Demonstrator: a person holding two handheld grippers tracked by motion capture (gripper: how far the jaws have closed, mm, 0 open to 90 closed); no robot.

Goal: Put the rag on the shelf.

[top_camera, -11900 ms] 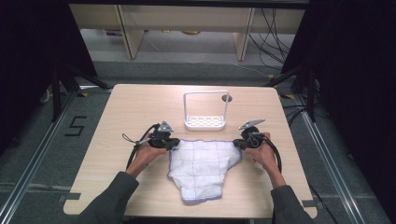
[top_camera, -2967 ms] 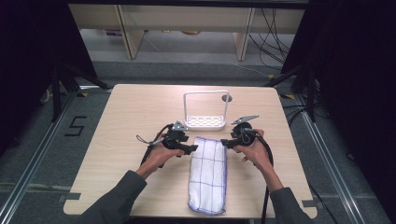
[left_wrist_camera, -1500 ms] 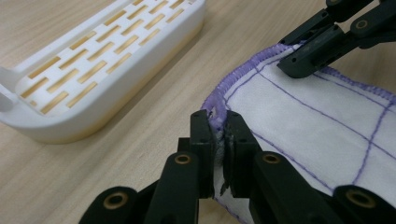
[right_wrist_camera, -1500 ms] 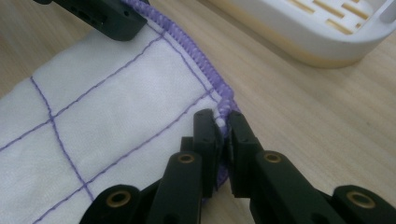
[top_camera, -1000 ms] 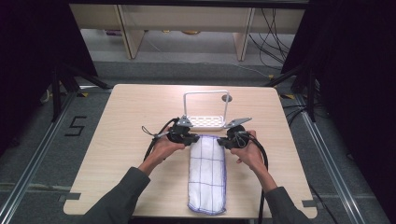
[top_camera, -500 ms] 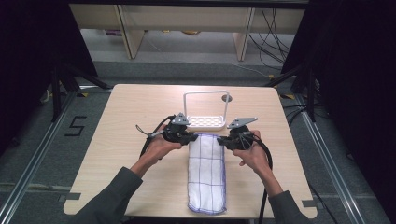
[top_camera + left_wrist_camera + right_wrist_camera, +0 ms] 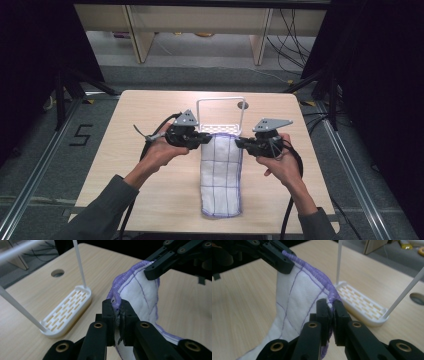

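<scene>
Grey floor [image 7: 45,165] around the wooden table [image 7: 125,200], pale shelving [image 7: 200,30] behind, dark sides

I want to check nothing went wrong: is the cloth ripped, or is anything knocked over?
Nothing stands out. The white folded cloth with purple grid lines looks whole, each far corner pinched by the left gripper and the right gripper. The white slotted plastic rack with a thin wire frame stands upright on the light wooden table.

Wooden table [image 7: 150,200], white slotted rack [image 7: 66,312], grey floor [image 7: 45,165]

Overhead camera; two close claw-mounted views
</scene>
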